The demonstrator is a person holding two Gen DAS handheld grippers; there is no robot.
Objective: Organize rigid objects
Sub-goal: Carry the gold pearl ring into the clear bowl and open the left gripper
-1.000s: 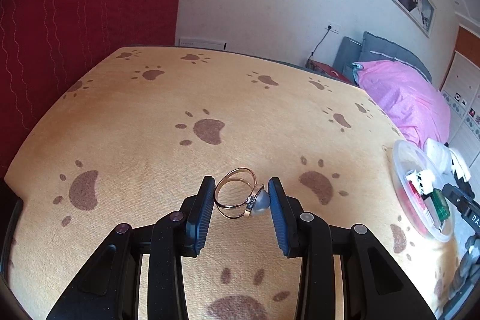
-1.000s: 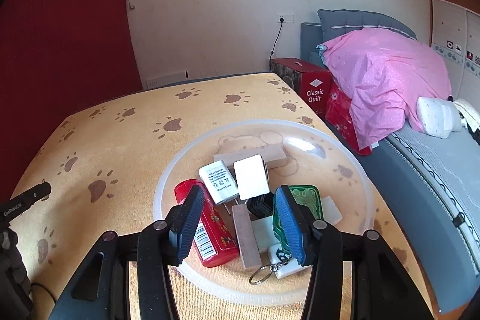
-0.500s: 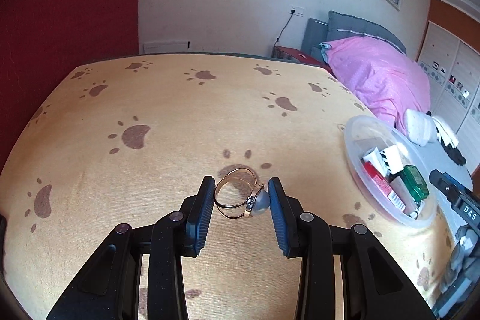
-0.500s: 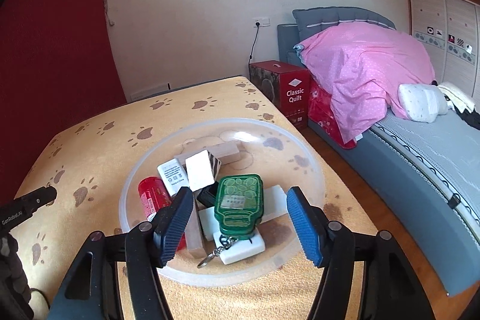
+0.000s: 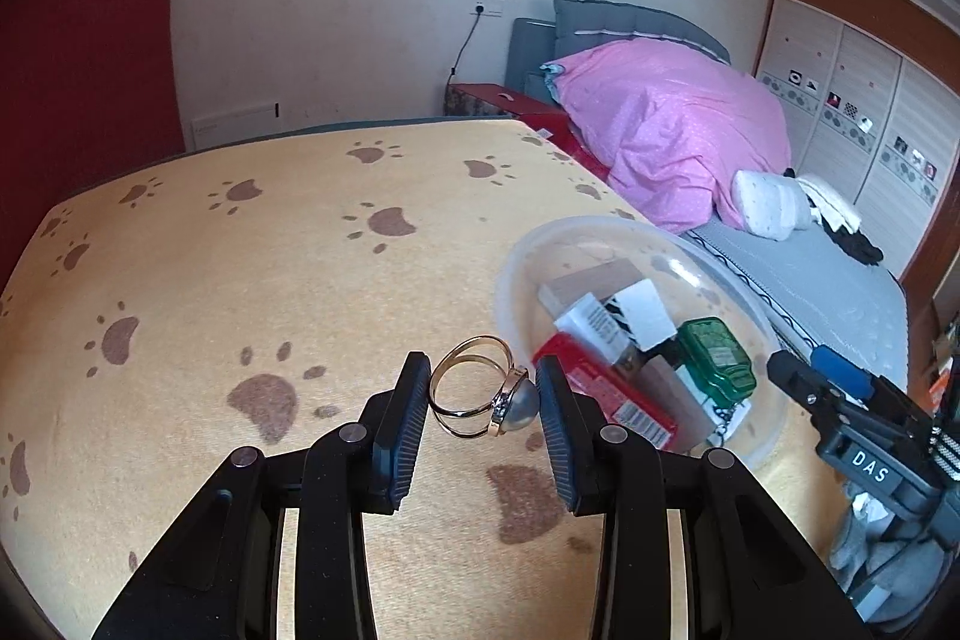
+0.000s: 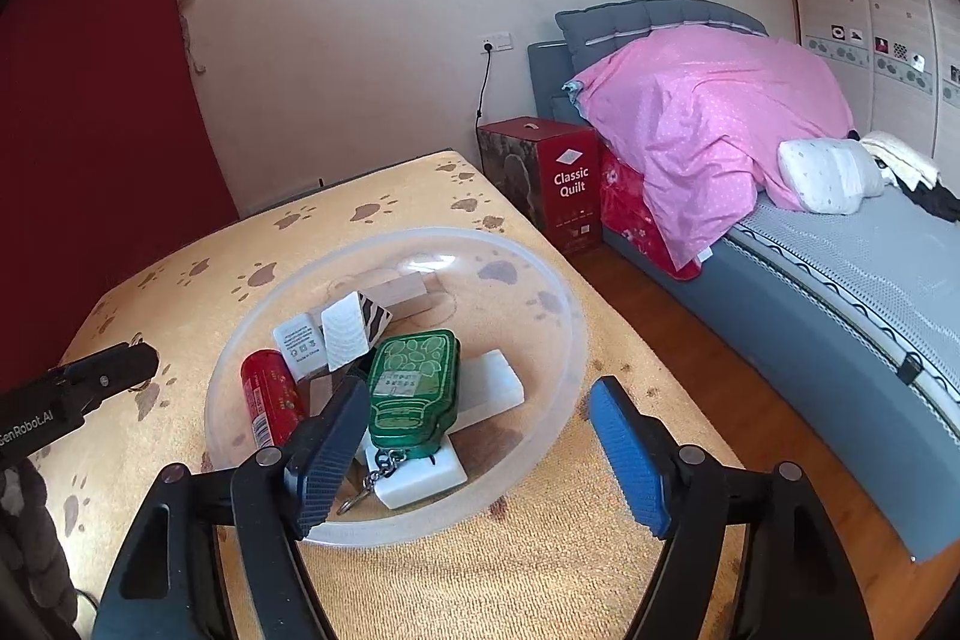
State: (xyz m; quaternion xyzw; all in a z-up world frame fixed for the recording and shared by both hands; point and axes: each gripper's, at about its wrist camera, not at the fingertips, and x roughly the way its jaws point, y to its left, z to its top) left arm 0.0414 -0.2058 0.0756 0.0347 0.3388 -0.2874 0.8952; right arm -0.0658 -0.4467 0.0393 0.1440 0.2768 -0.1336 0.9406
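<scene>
My left gripper [image 5: 483, 403] is shut on a gold ring with a grey pearl [image 5: 487, 394] and holds it above the paw-print table, just left of the clear plastic bowl [image 5: 516, 268]. The bowl [image 6: 540, 280] holds a green tin [image 6: 414, 385], a red tube [image 6: 267, 394], white blocks [image 6: 345, 331] and wooden blocks. My right gripper [image 6: 480, 451] is open wide, empty, over the bowl's near rim. The right gripper's fingertip shows in the left wrist view [image 5: 834, 376].
The yellow paw-print table [image 5: 240, 250] ends close to the bowl's right side. A red "Classic Quilt" box [image 6: 567, 184] and a bed with a pink quilt [image 6: 708, 112] stand beyond the edge. A red curtain [image 6: 90, 100] hangs on the left.
My left gripper has carried the ring rightward to the bowl's side. My right gripper has opened wider and pulled back from the bowl's contents.
</scene>
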